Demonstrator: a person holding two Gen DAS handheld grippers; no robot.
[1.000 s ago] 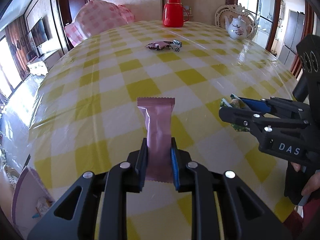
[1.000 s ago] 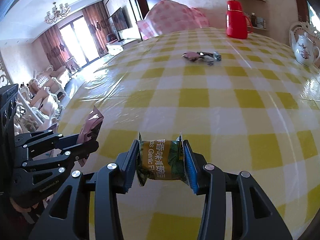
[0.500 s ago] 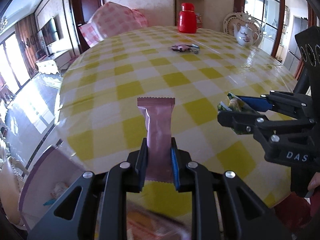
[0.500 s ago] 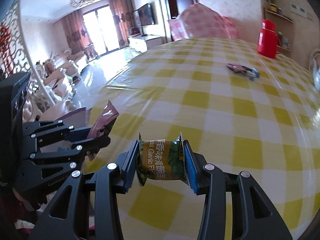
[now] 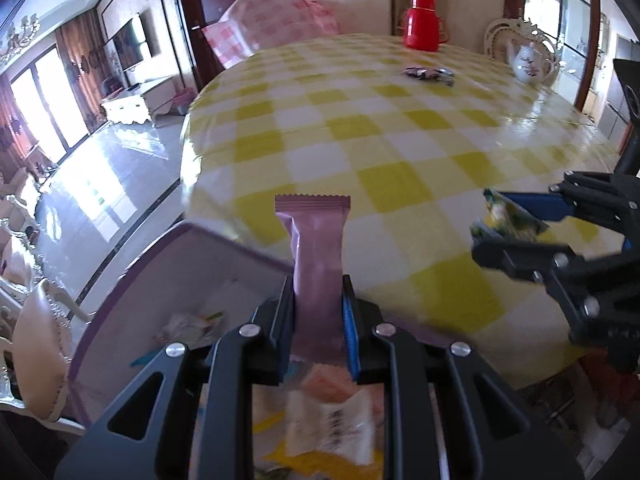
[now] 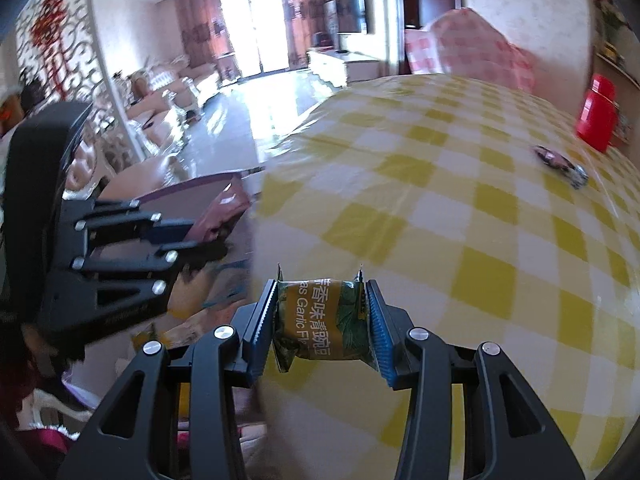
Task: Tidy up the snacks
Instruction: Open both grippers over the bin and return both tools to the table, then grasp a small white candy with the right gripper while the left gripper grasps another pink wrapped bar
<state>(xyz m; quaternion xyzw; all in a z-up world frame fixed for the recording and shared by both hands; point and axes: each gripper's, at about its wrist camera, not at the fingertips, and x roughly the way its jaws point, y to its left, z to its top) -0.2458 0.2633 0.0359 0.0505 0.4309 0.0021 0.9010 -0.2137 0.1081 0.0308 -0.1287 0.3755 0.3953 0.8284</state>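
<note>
My left gripper (image 5: pixel 317 292) is shut on a pink snack bar (image 5: pixel 316 248) that stands upright between its fingers, over a purple-rimmed box (image 5: pixel 168 264) with several snack packets inside, beside the table. My right gripper (image 6: pixel 323 316) is shut on a green garlic pea packet (image 6: pixel 326 320) above the table's near edge. The right gripper also shows in the left wrist view (image 5: pixel 516 240), the left one in the right wrist view (image 6: pixel 204 236). Two more snacks (image 5: pixel 428 74) lie far out on the yellow checked table (image 5: pixel 400 152).
A red thermos (image 5: pixel 422 22) and a white teapot (image 5: pixel 528 60) stand at the table's far side. A pink checked chair (image 5: pixel 276 20) is behind the table. A cream chair (image 5: pixel 36 344) stands at lower left, by the box.
Both grippers have pulled back and to the left off the table with their snacks. The left gripper now hangs over the box; the table edge has slid right.
</note>
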